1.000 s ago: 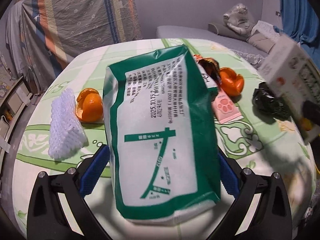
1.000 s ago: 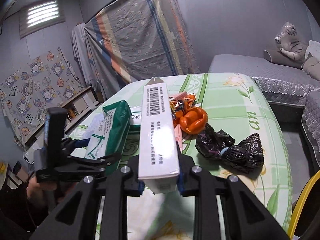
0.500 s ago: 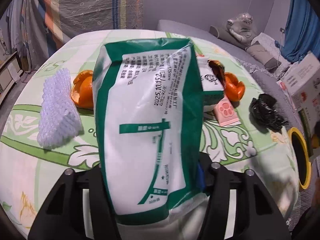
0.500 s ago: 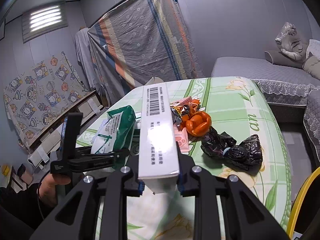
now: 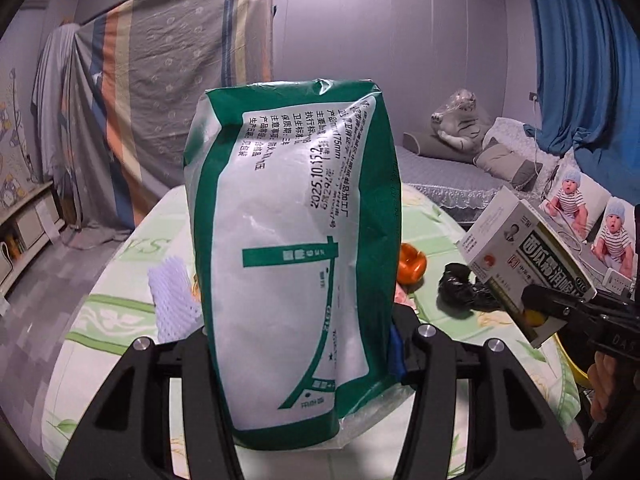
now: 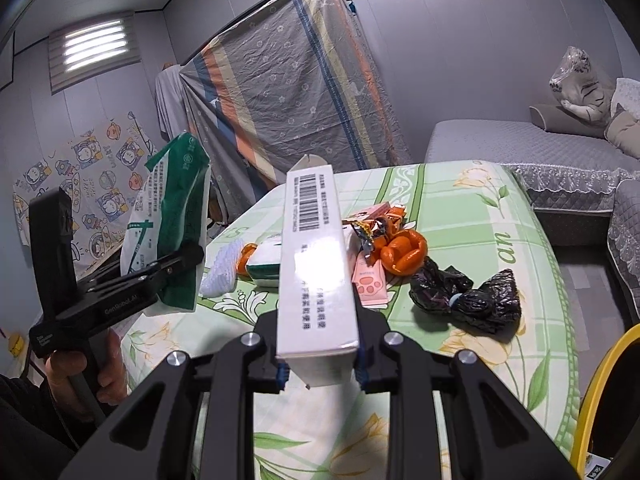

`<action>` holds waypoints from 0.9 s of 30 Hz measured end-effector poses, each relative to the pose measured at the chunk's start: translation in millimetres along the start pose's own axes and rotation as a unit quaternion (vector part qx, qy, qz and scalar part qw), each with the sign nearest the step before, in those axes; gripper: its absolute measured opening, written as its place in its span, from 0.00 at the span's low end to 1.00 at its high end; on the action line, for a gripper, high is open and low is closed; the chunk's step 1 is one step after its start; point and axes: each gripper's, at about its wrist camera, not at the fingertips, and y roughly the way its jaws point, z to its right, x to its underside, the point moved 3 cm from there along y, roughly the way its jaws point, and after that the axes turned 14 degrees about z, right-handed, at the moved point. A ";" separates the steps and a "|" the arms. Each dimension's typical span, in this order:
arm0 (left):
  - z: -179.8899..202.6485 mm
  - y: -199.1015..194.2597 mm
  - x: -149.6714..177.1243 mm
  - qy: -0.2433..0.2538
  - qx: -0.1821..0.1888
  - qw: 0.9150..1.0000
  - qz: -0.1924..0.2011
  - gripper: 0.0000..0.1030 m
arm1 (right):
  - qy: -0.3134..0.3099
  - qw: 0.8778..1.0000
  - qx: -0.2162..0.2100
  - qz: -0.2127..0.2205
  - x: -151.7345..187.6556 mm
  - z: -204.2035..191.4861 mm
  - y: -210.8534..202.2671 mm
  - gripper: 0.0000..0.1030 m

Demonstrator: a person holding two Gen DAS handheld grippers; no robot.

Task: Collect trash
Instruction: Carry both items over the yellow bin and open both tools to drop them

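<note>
So we've got both grippers loaded up right now: our left gripper has its jaws clenched on a green-and-white tissue pack, held upright and lifted clear of the surface, filling the middle of the left wrist view. Our right gripper has its jaws clamped around the near end of a long white box with a barcode on top, pointing away toward 12 o'clock and raised off the surface as well. In the left view that same box shows up at about 3 o'clock, tilted, and in the right view the tissue pack sits at about 9 o'clock. Still lying on the green flowered surface: a crumpled black plastic bag at roughly 2 o'clock from the box in the right view, orange peel just beside it, a pink paw-print packet touching the peel, a second green-and-white pack, and a white foam net next to more peel. A yellow bin rim peeks in at 4 o'clock, off the surface's edge.
</note>
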 end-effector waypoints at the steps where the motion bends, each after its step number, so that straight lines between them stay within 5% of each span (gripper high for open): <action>1: 5.7 -0.5 -2.9 0.000 0.007 1.000 0.003 0.47 | 0.003 1.000 0.003 0.004 -1.0 1.0 -4.3 0.22; 13: 83.9 3.7 -23.1 0.037 0.090 0.995 0.025 0.48 | 0.025 0.993 0.091 0.072 -16.5 50.8 -81.8 0.22; 27: 203.9 12.7 -32.9 0.078 0.205 0.974 0.049 0.48 | 0.056 0.962 0.234 0.132 -13.7 132.1 -169.1 0.22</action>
